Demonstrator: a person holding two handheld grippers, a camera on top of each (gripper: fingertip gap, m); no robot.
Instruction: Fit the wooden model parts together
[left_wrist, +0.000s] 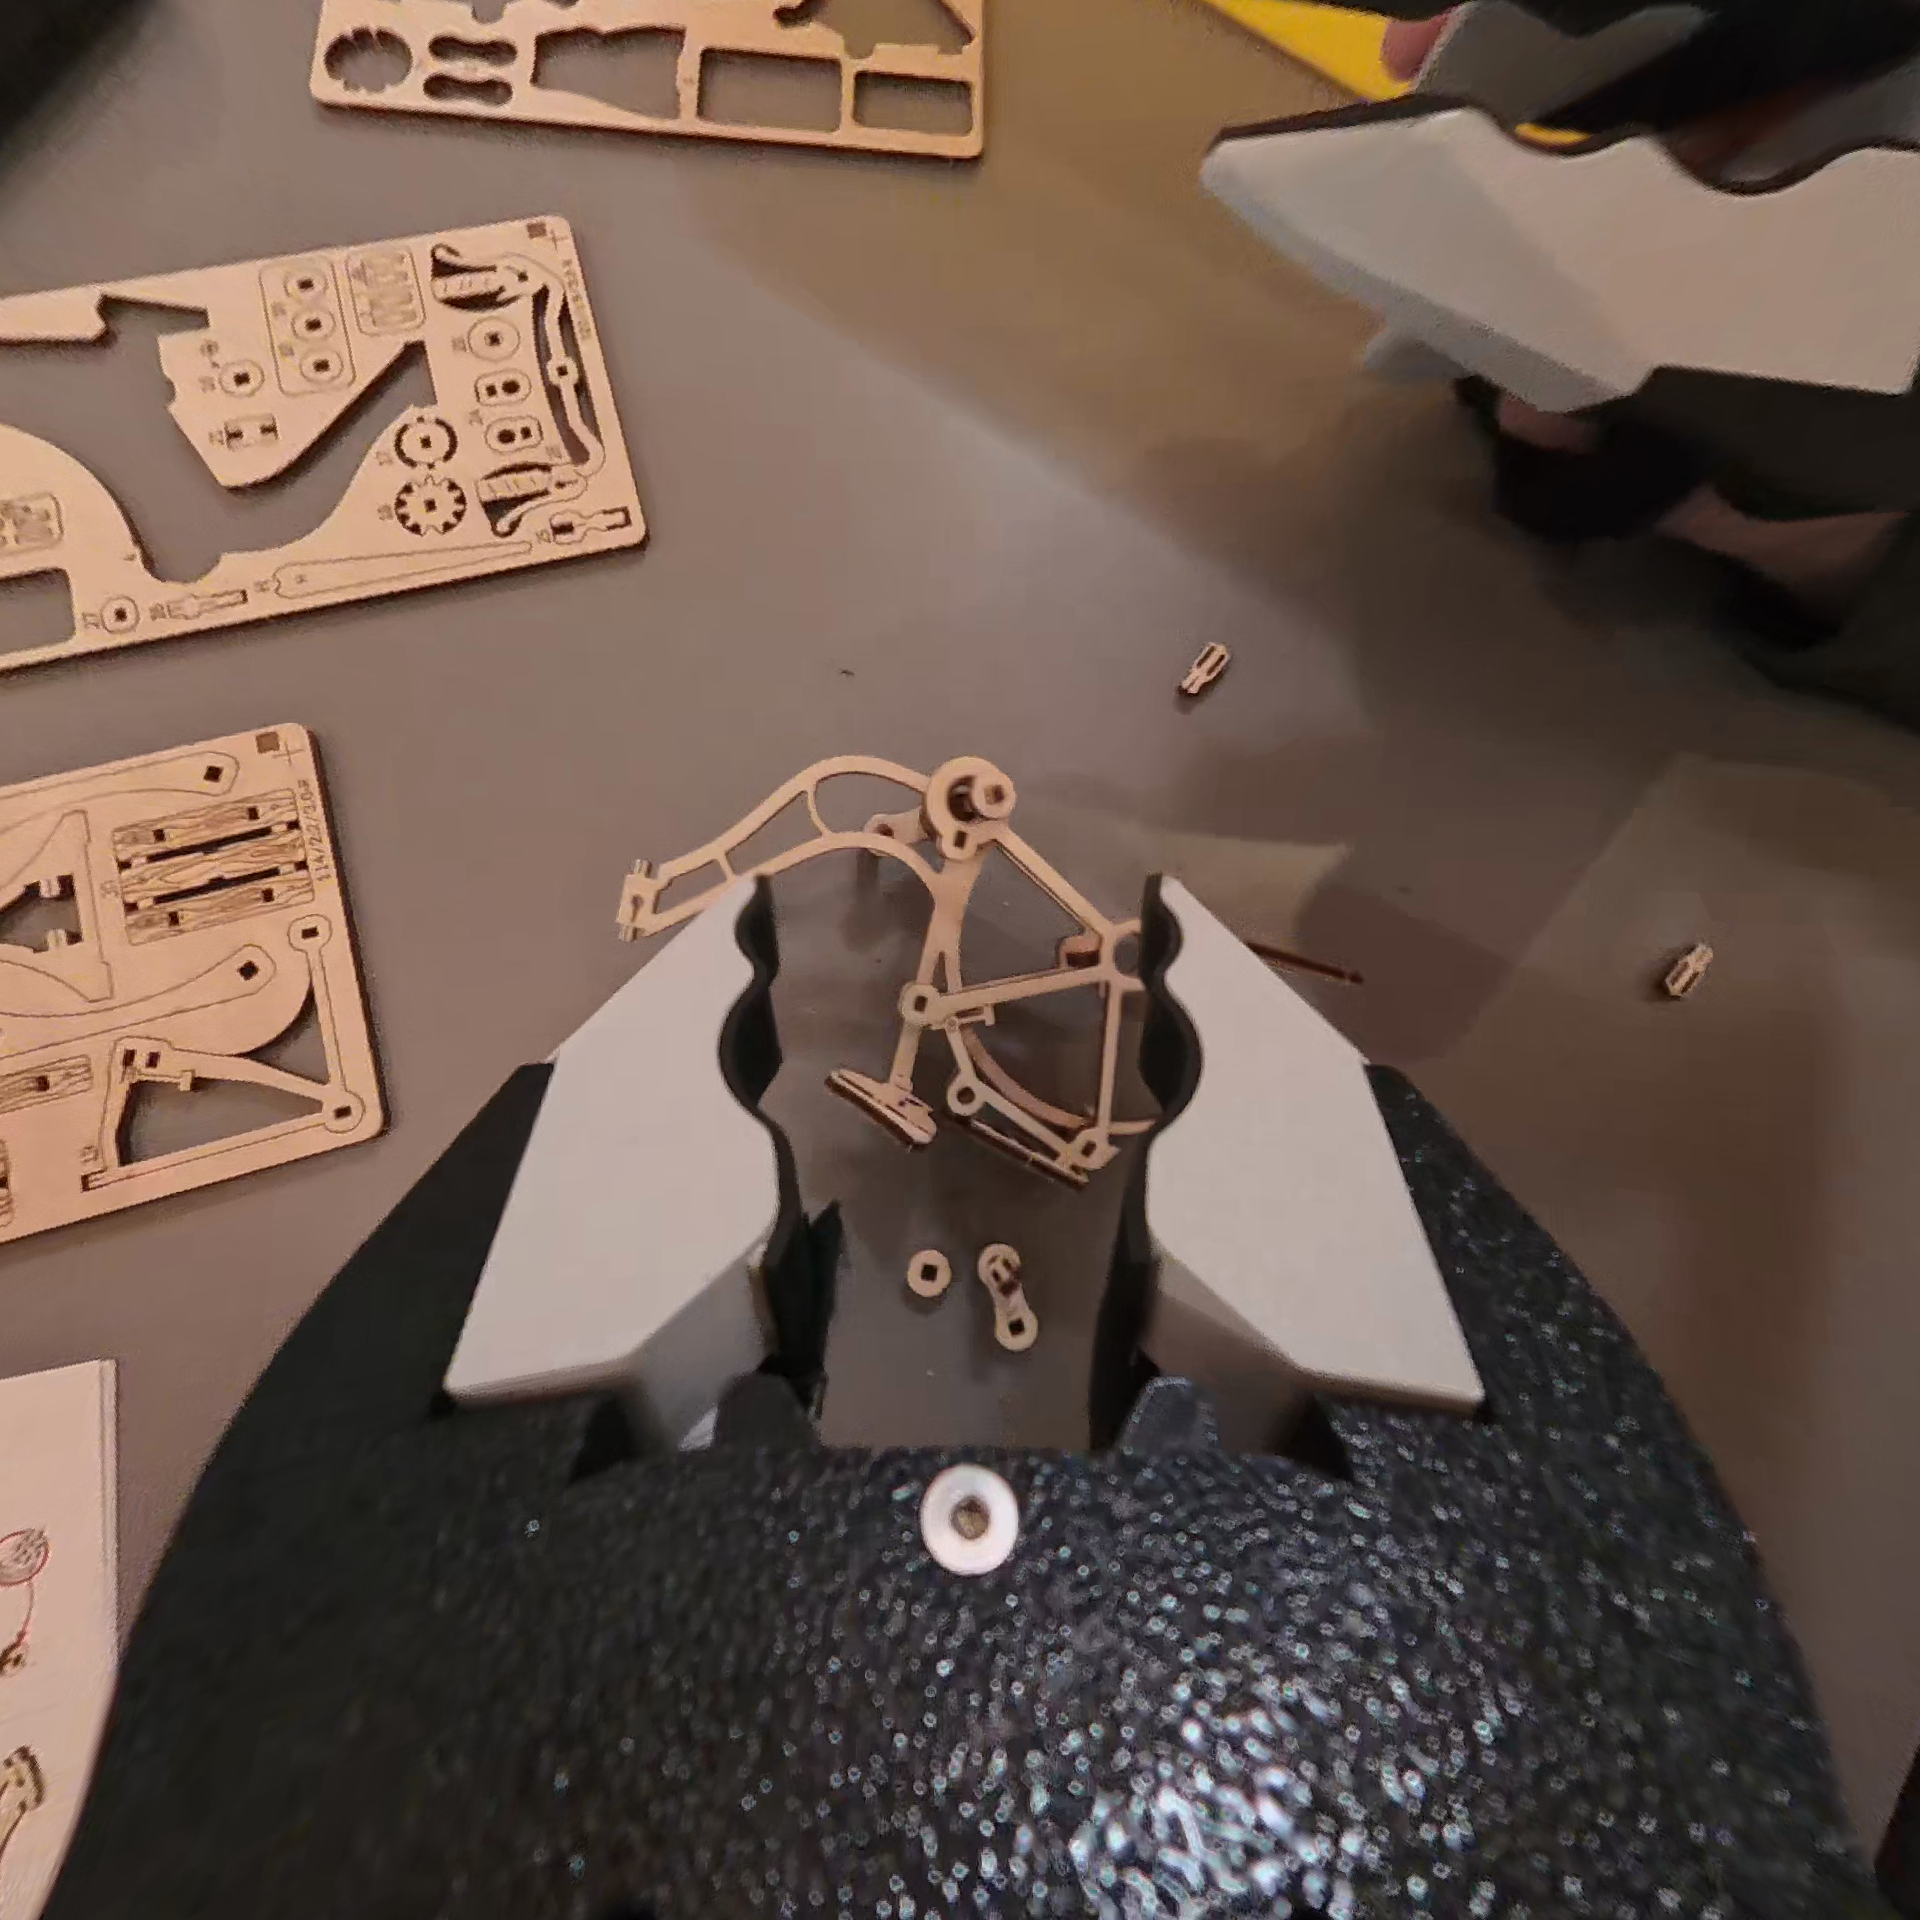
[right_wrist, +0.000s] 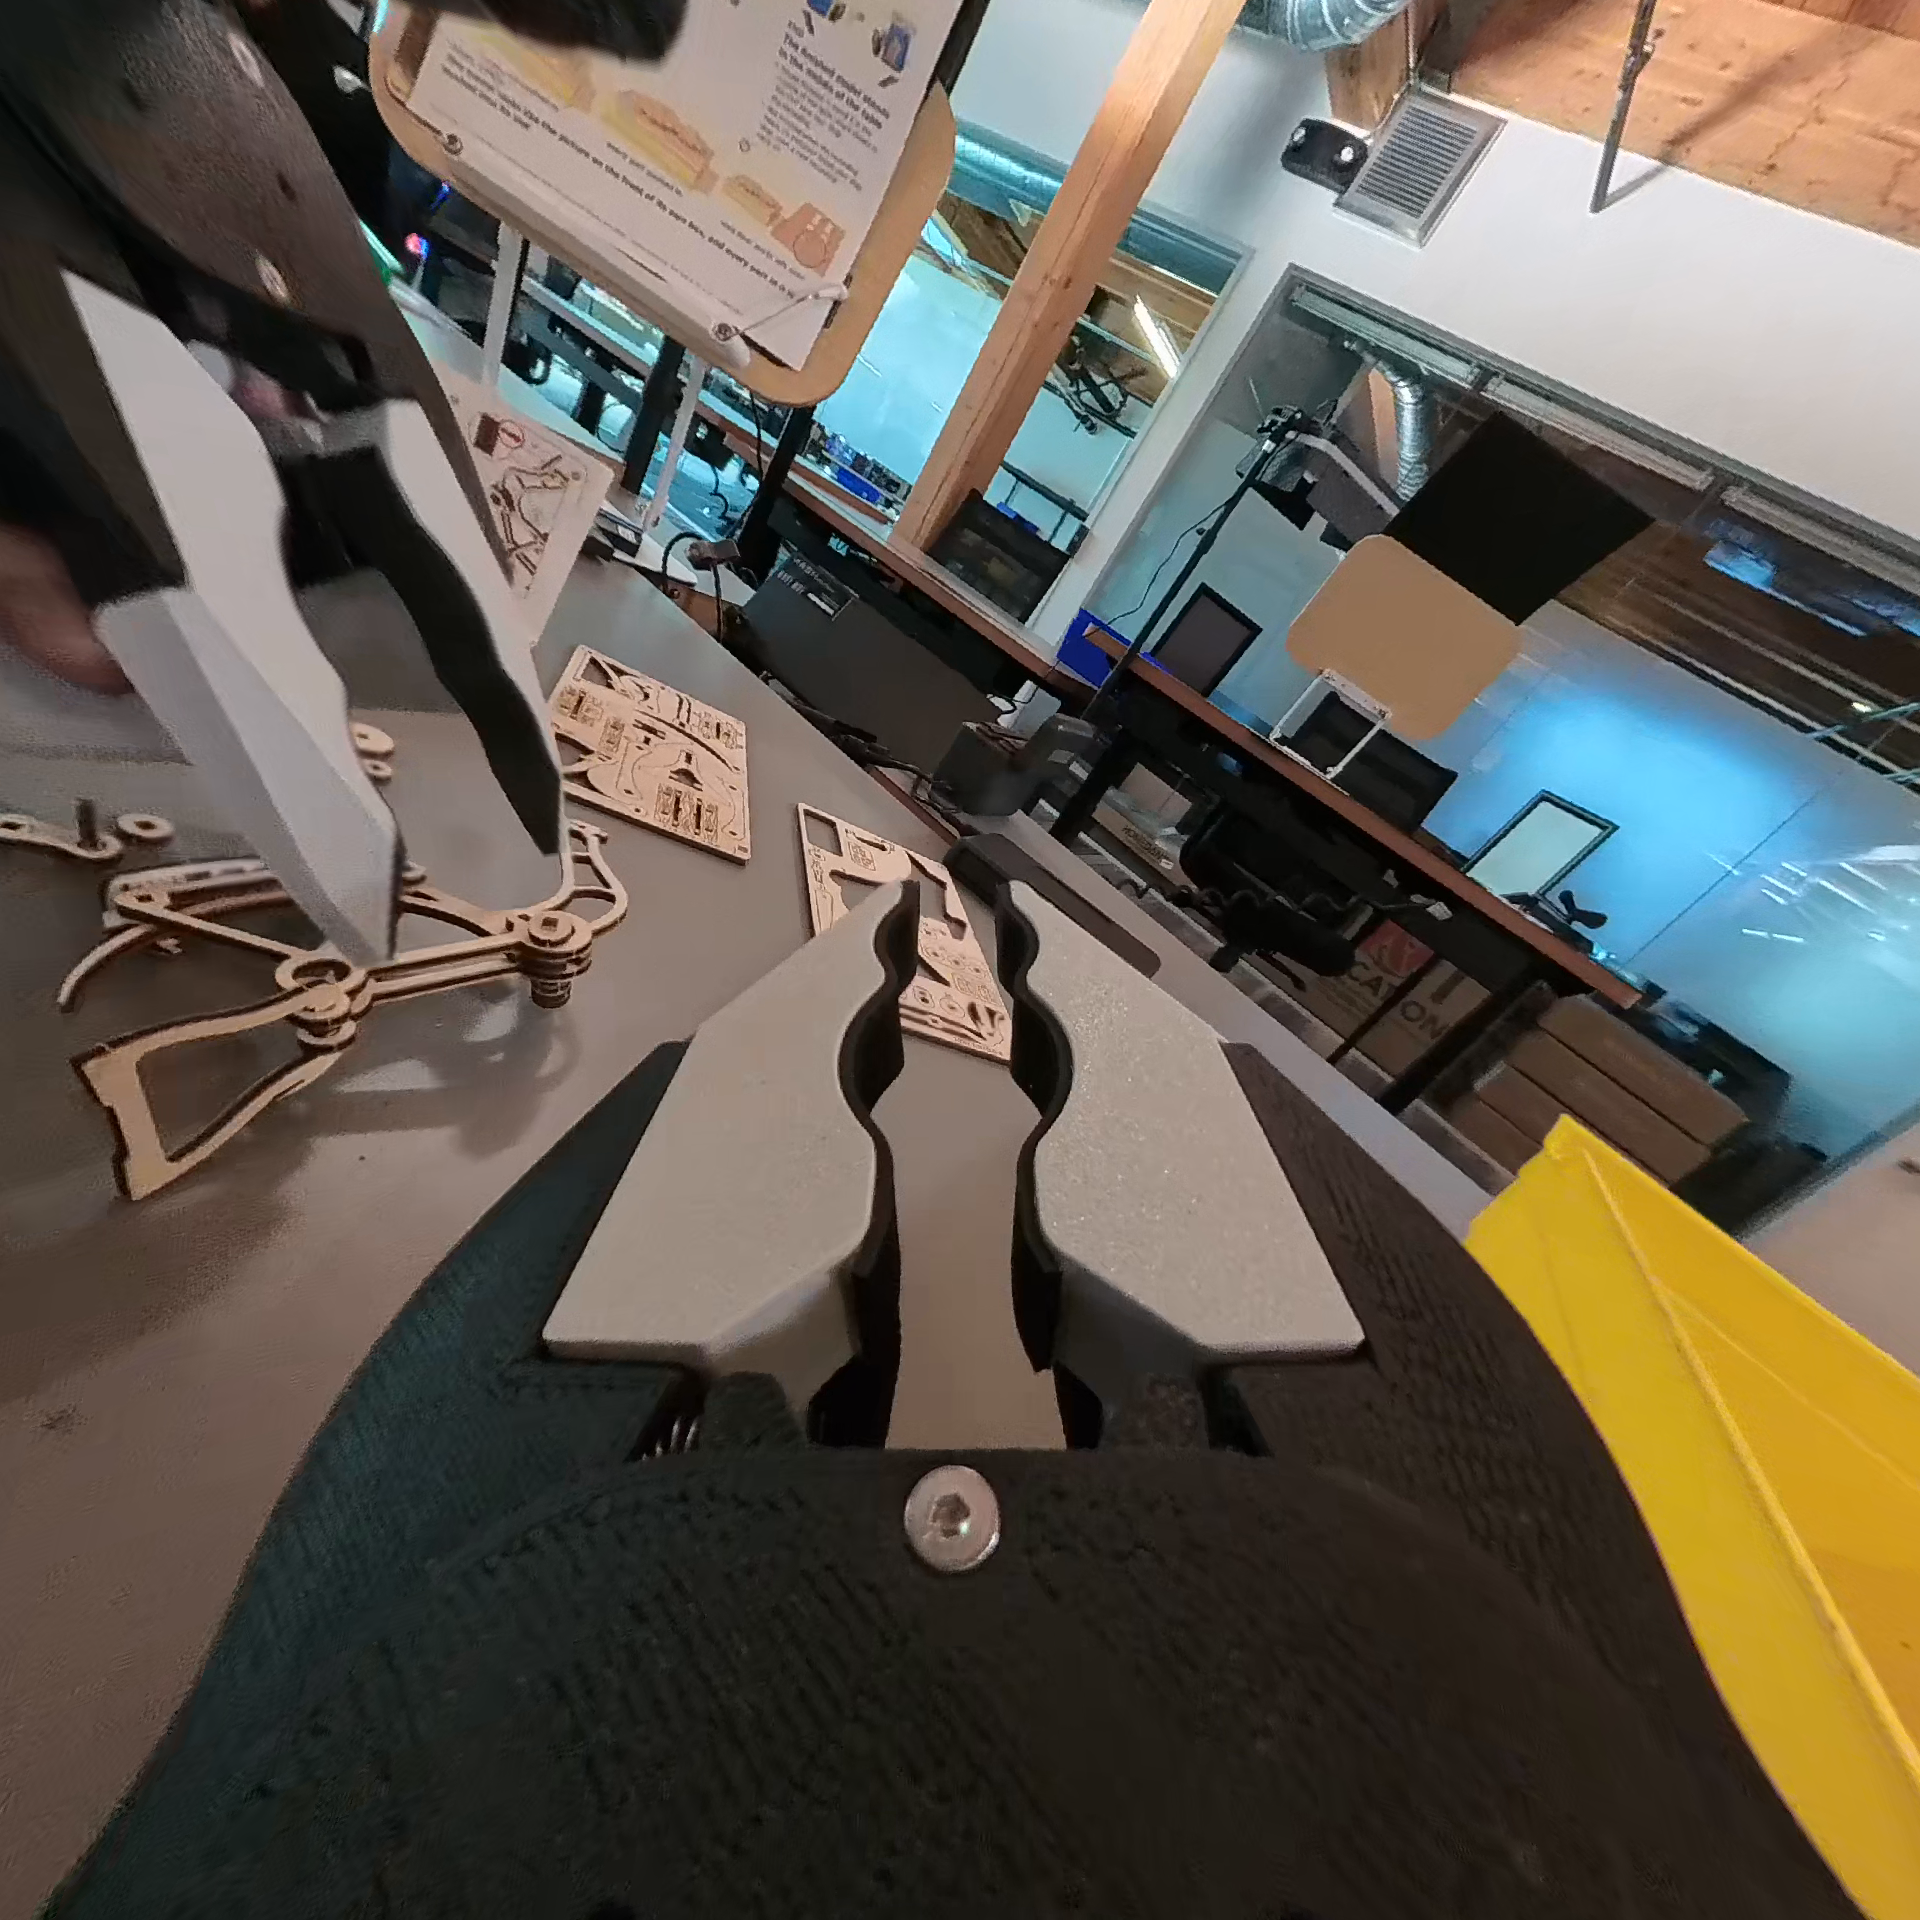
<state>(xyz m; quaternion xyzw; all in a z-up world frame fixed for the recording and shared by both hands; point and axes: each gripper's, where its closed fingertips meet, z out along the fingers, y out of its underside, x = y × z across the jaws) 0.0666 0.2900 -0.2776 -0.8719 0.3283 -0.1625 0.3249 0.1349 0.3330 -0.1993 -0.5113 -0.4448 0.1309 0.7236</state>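
A partly built wooden model frame (left_wrist: 966, 977) of thin curved arms and round joints lies on the grey table (left_wrist: 935, 520). My left gripper (left_wrist: 956, 914) is open and hangs over the frame, one finger on each side, the right finger close to a joint. A wooden washer (left_wrist: 925, 1273) and a short link (left_wrist: 1008, 1309) lie nearer, between the fingers. The right wrist view shows the frame (right_wrist: 332, 987) under the left gripper (right_wrist: 457, 862). My right gripper (right_wrist: 956, 899) is empty, jaws a narrow gap apart, low over the table to the frame's right; it shows blurred in the left wrist view (left_wrist: 1558, 239).
Laser-cut part sheets (left_wrist: 312, 436) (left_wrist: 156, 987) (left_wrist: 644, 73) lie left and far. Two small pegs (left_wrist: 1205, 670) (left_wrist: 1683, 971) and a thin stick (left_wrist: 1304, 961) lie right. A yellow bin (right_wrist: 1714, 1455) is at right. A clipboard with an instruction sheet (right_wrist: 665, 135) stands behind the table.
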